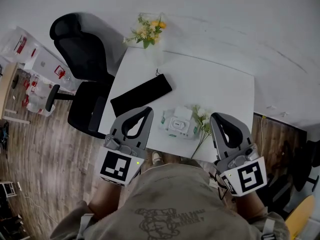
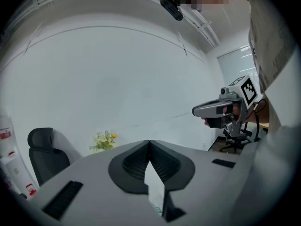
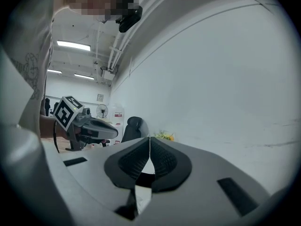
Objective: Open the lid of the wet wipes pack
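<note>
Expect a light, squashy wet wipes pack (image 1: 180,120) (stiff only at its lid (image 1: 176,127)) by the near edge of the table (image 1: 220,84), between left gripper (image 1: 148,110) and right gripper (image 1: 215,117), both clenched empty; pin body, hook lid lip.

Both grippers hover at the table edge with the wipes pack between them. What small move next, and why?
Probably open the fingers of the left gripper and ease it toward the wet wipes pack to steady it. Both grippers are shut and empty, short of the pack; its lid looks closed, and a flower sprig lies before the right gripper.
</note>
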Tool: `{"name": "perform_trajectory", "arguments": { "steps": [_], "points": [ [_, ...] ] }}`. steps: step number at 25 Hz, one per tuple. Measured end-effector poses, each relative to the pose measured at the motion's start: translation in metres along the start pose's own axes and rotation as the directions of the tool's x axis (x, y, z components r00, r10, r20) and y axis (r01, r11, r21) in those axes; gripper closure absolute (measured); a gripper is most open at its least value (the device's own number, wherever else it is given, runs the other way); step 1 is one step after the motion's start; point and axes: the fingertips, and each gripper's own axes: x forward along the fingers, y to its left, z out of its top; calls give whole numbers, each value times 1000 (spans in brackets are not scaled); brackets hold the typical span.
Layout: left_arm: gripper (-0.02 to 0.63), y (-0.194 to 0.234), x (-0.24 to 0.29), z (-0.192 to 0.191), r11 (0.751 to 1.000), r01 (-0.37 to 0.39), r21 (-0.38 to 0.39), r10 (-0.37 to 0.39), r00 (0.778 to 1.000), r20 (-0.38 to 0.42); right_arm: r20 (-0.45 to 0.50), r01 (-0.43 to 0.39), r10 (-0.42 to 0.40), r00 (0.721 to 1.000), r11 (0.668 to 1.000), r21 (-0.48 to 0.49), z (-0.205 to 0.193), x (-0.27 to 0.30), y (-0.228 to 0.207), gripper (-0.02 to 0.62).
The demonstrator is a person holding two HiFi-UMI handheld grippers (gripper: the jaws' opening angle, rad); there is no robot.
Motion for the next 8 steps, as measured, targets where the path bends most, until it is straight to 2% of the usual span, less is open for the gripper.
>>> {"name": "perform_trajectory", "arguments": {
  "steps": [8],
  "points": [
    [589, 2, 4, -2, 1000, 4, 6, -4, 1000, 8, -21, -5, 4, 1000, 999, -40, -1, 6, 1, 561]
  ]
}}
